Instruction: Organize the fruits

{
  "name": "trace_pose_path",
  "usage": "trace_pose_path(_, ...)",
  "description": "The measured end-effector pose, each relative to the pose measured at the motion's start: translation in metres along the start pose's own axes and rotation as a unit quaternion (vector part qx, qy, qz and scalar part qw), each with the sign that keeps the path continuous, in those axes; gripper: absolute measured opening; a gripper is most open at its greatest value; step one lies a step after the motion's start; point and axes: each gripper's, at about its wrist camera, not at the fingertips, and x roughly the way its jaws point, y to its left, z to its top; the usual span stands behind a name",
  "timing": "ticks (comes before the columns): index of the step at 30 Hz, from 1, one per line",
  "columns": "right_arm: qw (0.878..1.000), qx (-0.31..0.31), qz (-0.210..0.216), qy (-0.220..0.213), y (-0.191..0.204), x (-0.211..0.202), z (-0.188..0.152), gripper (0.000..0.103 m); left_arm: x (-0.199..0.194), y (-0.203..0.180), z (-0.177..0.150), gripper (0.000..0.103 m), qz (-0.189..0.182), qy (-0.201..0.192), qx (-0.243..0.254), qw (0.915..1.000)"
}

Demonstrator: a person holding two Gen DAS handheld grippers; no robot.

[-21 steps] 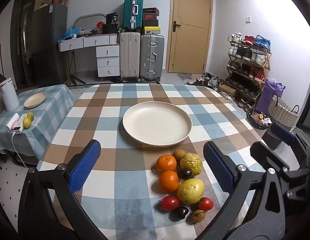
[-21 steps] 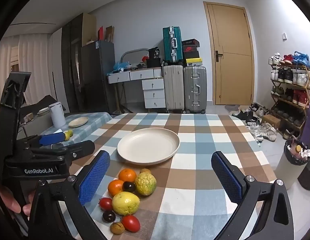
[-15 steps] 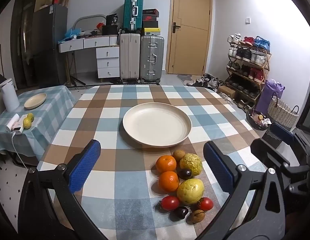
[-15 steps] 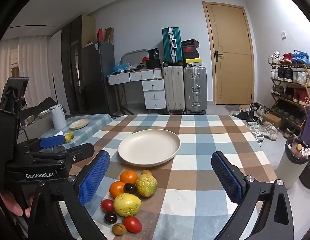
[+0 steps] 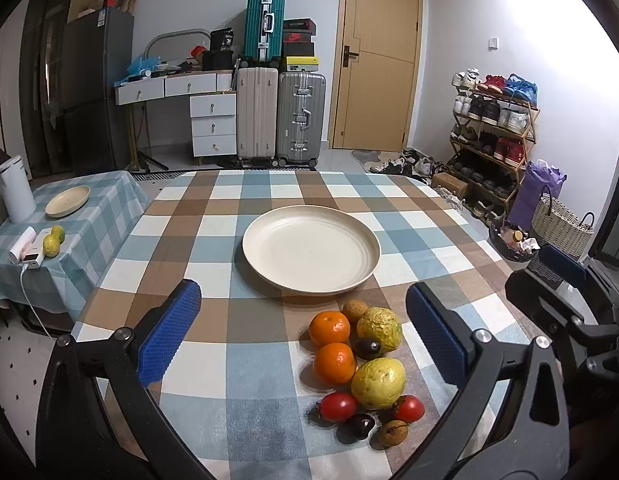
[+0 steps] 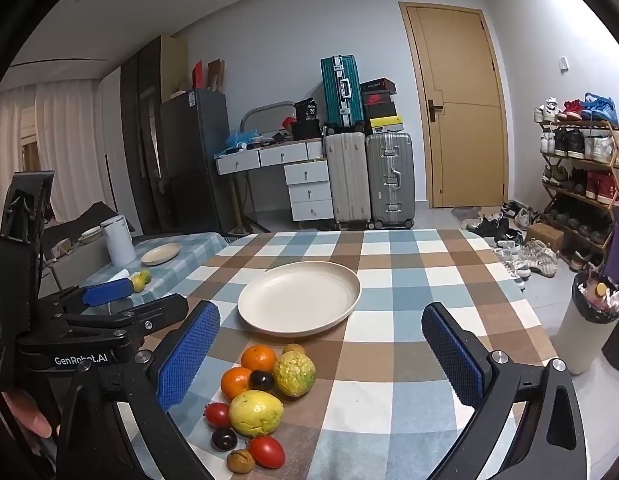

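Observation:
A pile of fruit lies on the checkered table near its front edge: two oranges (image 5: 334,362), two yellow-green guavas (image 5: 378,383), two red tomatoes (image 5: 336,407), dark plums (image 5: 367,348) and small brown fruits (image 5: 393,433). The pile also shows in the right wrist view (image 6: 255,407). An empty cream plate (image 5: 311,248) (image 6: 298,297) sits behind the pile. My left gripper (image 5: 303,340) is open and empty, above the table just left of the pile. My right gripper (image 6: 319,360) is open and empty, to the right of the pile.
A side table (image 5: 101,216) at the left holds a small plate (image 5: 67,201), a white kettle (image 5: 15,189) and two small green fruits (image 5: 53,241). A trash bin (image 6: 591,320) stands right of the table. Suitcases (image 5: 279,114) and a shoe rack (image 5: 493,136) stand behind.
The right wrist view has risen and tilted slightly, so the fruit pile sits a little lower in it. The left gripper has barely moved. Both stay open.

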Motion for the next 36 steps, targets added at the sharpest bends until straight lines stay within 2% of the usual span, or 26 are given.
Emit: trace_pose_path(36, 1.000, 0.006, 0.003, 0.001, -0.0007, 0.0004, -0.0001, 0.103, 0.0010, -0.0021, -0.0040, 0.102, -0.004, 0.000, -0.004, 1.0000)
